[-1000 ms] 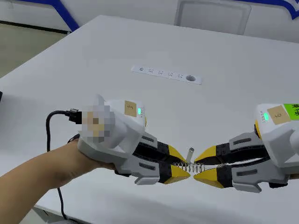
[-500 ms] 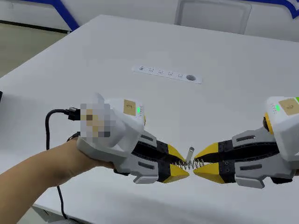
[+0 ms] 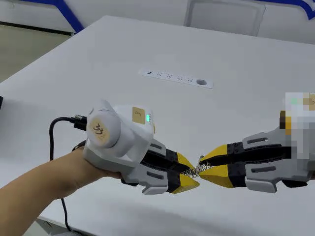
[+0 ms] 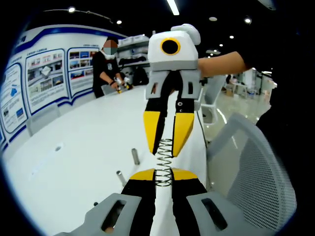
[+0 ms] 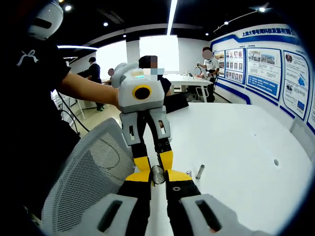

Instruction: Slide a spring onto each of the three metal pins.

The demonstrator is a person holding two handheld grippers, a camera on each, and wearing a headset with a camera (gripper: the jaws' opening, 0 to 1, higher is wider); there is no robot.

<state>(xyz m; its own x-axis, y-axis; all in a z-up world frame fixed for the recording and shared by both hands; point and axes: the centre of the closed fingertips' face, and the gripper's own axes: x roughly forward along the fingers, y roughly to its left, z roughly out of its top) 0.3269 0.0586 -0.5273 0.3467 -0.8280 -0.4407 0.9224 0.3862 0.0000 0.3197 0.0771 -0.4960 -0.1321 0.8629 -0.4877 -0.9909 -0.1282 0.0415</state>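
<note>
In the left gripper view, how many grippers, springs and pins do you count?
Grippers: 2, the left gripper and the right gripper
Springs: 1, the spring held between them
Pins: 2 upright; a smaller dark stub nearby is unclear
Total: 5

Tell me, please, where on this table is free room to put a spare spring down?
The white table is bare between the power strip and the grippers, and also beyond the strip. It is crowded near the front edge, where the left gripper and right gripper hold the spring close to a pin.
</note>
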